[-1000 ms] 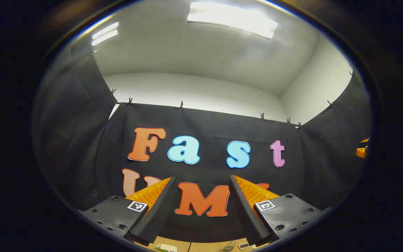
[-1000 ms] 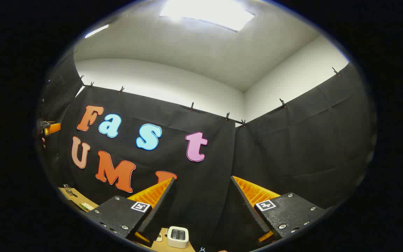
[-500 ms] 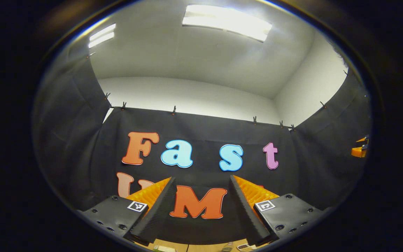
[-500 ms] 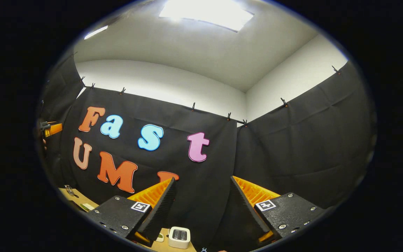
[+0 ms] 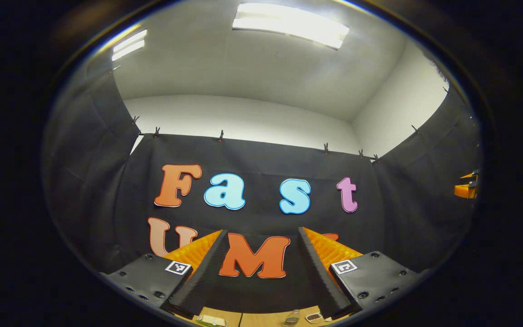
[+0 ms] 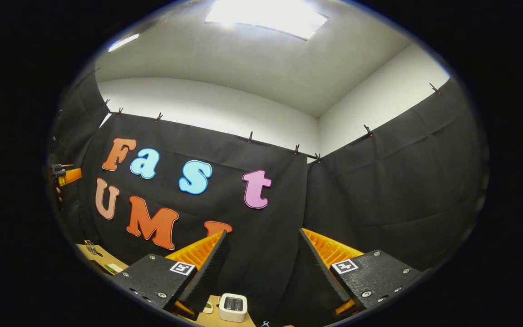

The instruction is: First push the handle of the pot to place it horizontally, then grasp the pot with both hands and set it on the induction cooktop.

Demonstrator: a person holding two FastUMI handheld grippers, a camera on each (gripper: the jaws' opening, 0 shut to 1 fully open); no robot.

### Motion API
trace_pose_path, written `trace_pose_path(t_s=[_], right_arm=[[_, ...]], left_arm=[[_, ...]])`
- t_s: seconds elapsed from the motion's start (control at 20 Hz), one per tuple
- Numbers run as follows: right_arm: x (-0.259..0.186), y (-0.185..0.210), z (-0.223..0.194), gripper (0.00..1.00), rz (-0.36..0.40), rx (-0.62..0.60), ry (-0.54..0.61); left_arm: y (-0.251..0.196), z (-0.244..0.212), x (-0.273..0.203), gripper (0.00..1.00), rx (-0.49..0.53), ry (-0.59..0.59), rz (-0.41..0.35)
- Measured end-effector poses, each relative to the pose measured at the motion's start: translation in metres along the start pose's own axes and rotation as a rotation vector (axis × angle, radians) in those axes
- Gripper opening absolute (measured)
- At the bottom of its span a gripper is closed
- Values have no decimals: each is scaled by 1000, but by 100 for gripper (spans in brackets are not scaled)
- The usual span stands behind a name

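My left gripper is open and tilted upward at the black cloth wall, with nothing between its fingers. My right gripper is open too, aimed up at the corner of the booth, its jaws wide apart and empty. At the far right edge of the left gripper view, a bit of the right gripper shows. The left gripper appears at the far left edge of the right gripper view, with a hand just below it.
A strip of wooden table shows under the left fingers, with a few small items on it. A small white device sits on the table below the right fingers. Cloth walls close in the back and right.
The left gripper view has swung slightly to the right, so the wall has slid left. The right gripper has barely moved. Both stay open.
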State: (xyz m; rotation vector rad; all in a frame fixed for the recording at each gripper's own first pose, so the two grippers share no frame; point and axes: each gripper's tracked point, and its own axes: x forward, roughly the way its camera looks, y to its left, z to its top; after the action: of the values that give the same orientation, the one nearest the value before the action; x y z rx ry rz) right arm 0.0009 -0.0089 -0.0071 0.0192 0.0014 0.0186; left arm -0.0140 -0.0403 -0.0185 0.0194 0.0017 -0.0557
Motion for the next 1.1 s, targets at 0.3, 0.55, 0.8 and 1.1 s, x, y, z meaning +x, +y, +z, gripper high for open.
trace_pose_path(t_s=[0.3, 0.55, 0.8, 1.1], right_arm=[[-3, -4, -4, 91, 8, 12, -7], [-6, -6, -15, 94, 22, 14, 2], [-11, -11, -29, 94, 32, 11, 16], [-16, -15, -47, 94, 56, 30, 31]], left_arm=[[-16, -18, -5, 96, 30, 28, 2], [-34, -49, -6, 96, 48, 101, -8], [-54, -113, -17, 50, -19, 284, 0], [-80, -218, -60, 7, -136, 618, 3]])
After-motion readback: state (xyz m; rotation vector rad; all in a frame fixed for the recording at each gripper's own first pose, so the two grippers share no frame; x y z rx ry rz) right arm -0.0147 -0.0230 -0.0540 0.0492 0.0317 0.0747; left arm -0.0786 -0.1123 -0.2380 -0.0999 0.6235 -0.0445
